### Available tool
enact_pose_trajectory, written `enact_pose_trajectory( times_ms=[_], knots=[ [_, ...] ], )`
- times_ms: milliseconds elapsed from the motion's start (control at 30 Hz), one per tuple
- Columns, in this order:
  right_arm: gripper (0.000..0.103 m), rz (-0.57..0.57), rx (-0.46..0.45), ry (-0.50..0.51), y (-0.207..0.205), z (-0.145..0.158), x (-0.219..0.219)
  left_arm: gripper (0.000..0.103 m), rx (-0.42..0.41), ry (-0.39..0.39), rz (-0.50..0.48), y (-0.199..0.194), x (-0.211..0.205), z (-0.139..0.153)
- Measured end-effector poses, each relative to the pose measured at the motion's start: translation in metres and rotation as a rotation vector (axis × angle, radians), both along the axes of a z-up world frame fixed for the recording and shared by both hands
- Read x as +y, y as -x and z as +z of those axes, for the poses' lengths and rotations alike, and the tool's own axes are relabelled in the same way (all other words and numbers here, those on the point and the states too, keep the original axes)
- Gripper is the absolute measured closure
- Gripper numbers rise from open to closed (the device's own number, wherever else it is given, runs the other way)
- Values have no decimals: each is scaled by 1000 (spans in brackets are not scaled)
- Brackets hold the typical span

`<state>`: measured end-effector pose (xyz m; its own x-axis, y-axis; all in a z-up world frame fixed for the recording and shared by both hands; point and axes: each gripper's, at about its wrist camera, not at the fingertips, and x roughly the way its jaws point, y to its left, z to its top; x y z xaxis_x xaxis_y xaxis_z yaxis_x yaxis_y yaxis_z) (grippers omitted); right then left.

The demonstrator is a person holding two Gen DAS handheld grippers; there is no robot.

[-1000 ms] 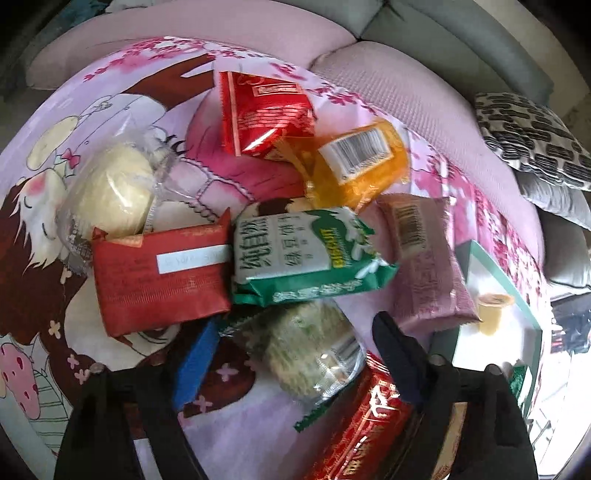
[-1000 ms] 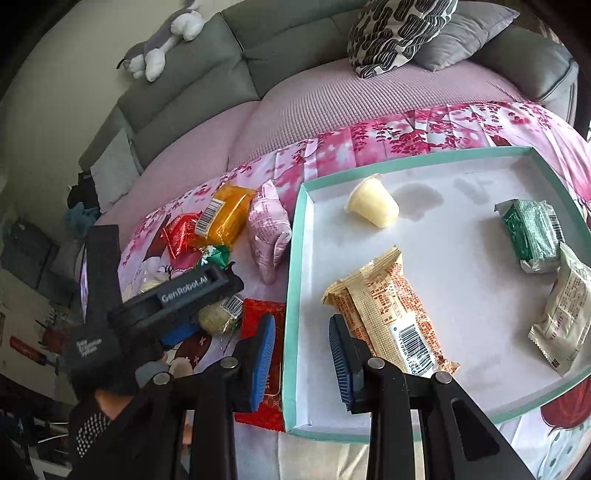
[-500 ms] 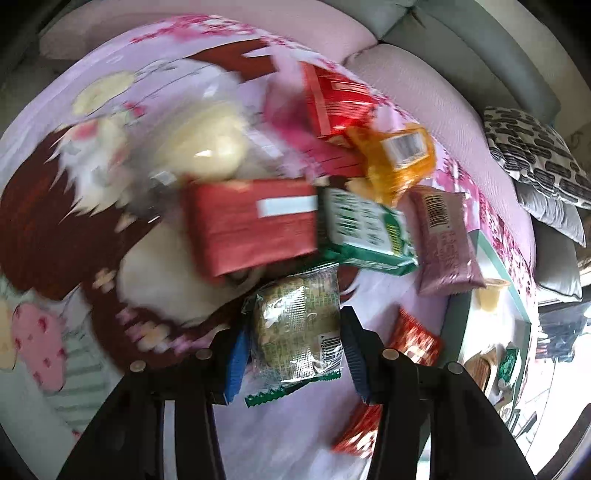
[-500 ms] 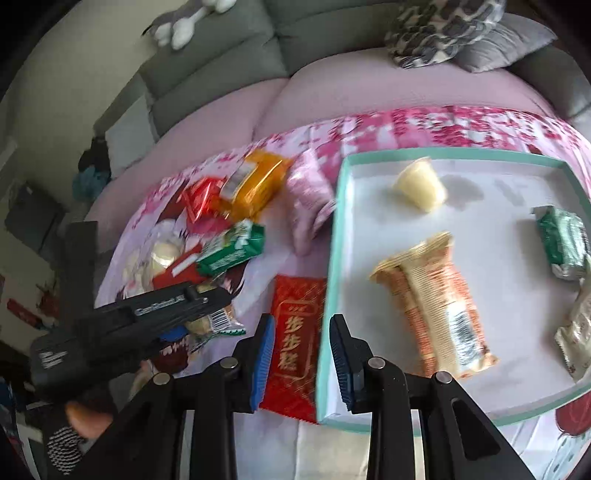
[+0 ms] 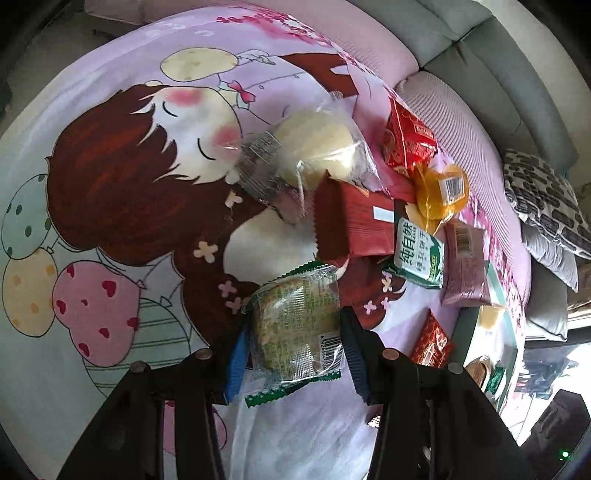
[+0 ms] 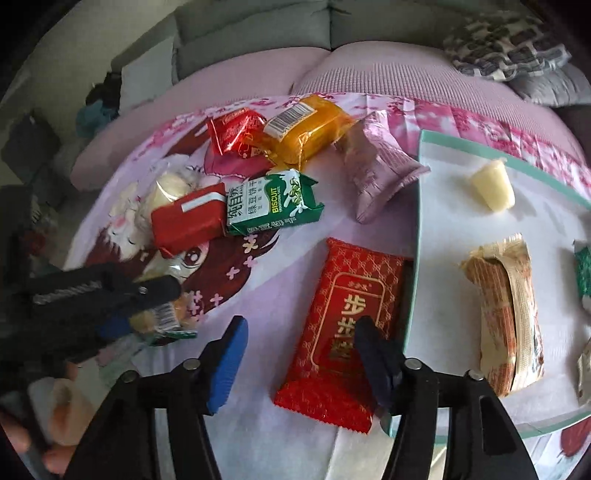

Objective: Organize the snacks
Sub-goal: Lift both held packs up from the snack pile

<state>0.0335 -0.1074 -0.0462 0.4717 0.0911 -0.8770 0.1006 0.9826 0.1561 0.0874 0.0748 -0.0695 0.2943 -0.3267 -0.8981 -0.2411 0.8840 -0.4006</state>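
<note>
Cartoon-printed pink cloth (image 5: pixel 110 155) covers the surface, stretched over what looks like a round cushioned seat, with a grey sofa (image 6: pixel 258 33) behind. Snacks lie on it in a loose heap, apparently waiting to be sorted.

At the right sits a shallow white tray with a teal rim (image 6: pixel 419 221). It seems to be the collecting place: a beige striped packet (image 6: pixel 509 314), a pale jelly cup (image 6: pixel 493 184) and the edge of a green packet already lie inside.

Just outside the tray's left rim lies a flat red packet with gold characters (image 6: pixel 343 321). The right tongs (image 6: pixel 299 354) hover over its lower half; their jaws have just been opening and now stand well apart, one pad over the packet and the other over bare cloth, pressing on nothing. The spread suits the packet's width, probably for a pick-up next.

The left tongs (image 5: pixel 291 350) are shut on a clear-wrapped round cake with green print (image 5: pixel 295 325), pads pressing its two sides, probably to carry it to the tray.

The remaining heap sits beyond: a red box-shaped packet (image 5: pixel 351 229), a green biscuit packet (image 5: pixel 417 254), a mauve packet (image 5: pixel 463 266), an orange packet (image 5: pixel 439 192), a small red packet (image 5: pixel 406 140) and a pale bun in clear wrap (image 5: pixel 314 147). They overlap, so lower ones may shift when others are lifted. The tray's raised rim stands between heap and tray floor.
</note>
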Motion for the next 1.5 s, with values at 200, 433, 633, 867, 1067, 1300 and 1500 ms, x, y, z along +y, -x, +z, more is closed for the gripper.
enact_pose_trajectory(
  times_ms=[200,433,633,867,1067,1300,1500],
  knots=[
    [30,-1,6,137,-11,-5,12,57,-6,4,32,-4,16,1],
    [22,-12,-13,88,-17,-8,12,58,11,56,35,-3,29,-2],
    [22,38,-39,-111,-15,-4,12,58,10,83,35,0,42,2],
    [22,44,-53,-41,-32,7,-4,56,14,90,14,-3,43,3],
    [23,116,51,68,-67,-1,-5,50,8,88,-7,-10,28,-3],
    [23,242,188,153,-85,-15,2,45,10,76,-34,-11,24,-5],
    [23,265,180,-92,-66,-10,9,45,7,73,-43,-12,23,-6]
  ],
)
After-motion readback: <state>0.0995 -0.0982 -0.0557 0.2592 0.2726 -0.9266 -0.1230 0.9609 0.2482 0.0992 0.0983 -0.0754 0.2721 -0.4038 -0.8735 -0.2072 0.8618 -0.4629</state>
